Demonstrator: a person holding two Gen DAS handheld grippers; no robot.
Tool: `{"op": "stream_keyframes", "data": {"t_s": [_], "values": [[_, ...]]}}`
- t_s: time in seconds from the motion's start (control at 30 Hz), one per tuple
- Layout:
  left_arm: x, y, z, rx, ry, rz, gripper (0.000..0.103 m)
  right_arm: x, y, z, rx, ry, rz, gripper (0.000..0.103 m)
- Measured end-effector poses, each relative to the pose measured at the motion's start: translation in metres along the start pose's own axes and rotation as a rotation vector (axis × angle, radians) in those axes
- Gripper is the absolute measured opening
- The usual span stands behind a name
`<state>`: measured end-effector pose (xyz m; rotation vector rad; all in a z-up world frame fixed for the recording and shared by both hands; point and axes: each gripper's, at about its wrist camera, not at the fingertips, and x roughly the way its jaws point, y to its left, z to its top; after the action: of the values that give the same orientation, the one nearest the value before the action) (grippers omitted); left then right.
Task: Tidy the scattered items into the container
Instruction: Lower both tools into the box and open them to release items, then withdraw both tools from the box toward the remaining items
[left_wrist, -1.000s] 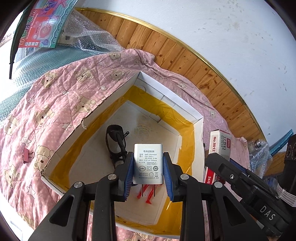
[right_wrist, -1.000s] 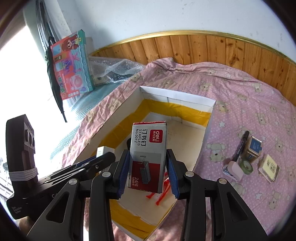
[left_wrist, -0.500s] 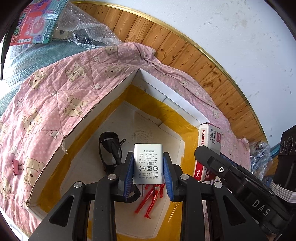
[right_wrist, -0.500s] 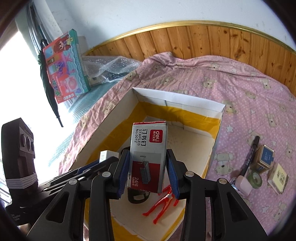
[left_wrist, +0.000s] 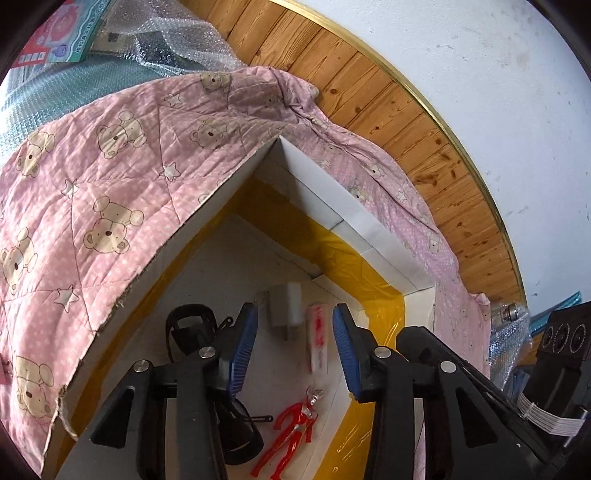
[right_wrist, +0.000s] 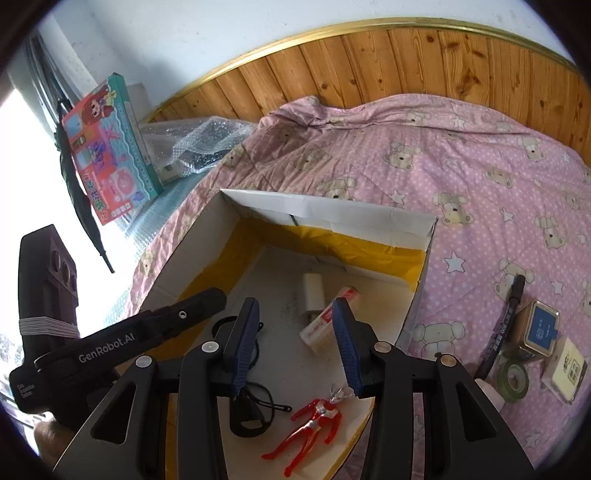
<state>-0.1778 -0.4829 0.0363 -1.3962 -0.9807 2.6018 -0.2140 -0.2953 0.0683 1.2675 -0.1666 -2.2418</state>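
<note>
A white cardboard box (left_wrist: 334, 210) (right_wrist: 325, 210) with yellow tape inside sits on the pink bear quilt. On its floor lie a grey-white charger (left_wrist: 284, 308) (right_wrist: 313, 293), a red-and-white staples box (left_wrist: 319, 338) (right_wrist: 327, 323), a red toy figure (left_wrist: 291, 435) (right_wrist: 314, 417) and a black strap item (left_wrist: 186, 328) (right_wrist: 247, 410). My left gripper (left_wrist: 293, 328) hangs open above the charger and staples box, holding nothing. My right gripper (right_wrist: 295, 325) also stands open over the box, empty.
On the quilt right of the box lie a black pen (right_wrist: 502, 328), a blue-topped tin (right_wrist: 541, 328), a green tape roll (right_wrist: 513, 380) and a yellow pad (right_wrist: 569, 365). Bubble wrap (right_wrist: 199, 144) and a toy carton (right_wrist: 107, 147) sit at the back left by the wooden wall.
Both grippers have opened. The charger left the left gripper and the staples box left the right gripper; both now lie on the box floor. The grippers moved further over the box.
</note>
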Motion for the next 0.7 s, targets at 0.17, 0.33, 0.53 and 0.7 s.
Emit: {"op": "stream_keyframes", "data": {"t_s": [0.17,0.33,0.53,0.7], "values": [[-0.007,0.005,-0.001,-0.013,-0.003,0.012,0.043,-0.006,-0.005,-0.004,0.016,0.003,0.010,0.045],[-0.016,-0.005,-0.012,0.006,-0.002,0.010,0.043,-0.021,-0.001,-0.012,0.014,-0.003,0.020,0.045],[-0.032,-0.022,-0.028,0.036,-0.004,0.000,0.043,-0.045,0.009,-0.025,0.002,-0.020,0.030,0.045],[-0.050,-0.035,-0.040,0.063,-0.017,-0.003,0.043,-0.064,0.016,-0.037,-0.003,-0.032,0.046,0.045]]}}
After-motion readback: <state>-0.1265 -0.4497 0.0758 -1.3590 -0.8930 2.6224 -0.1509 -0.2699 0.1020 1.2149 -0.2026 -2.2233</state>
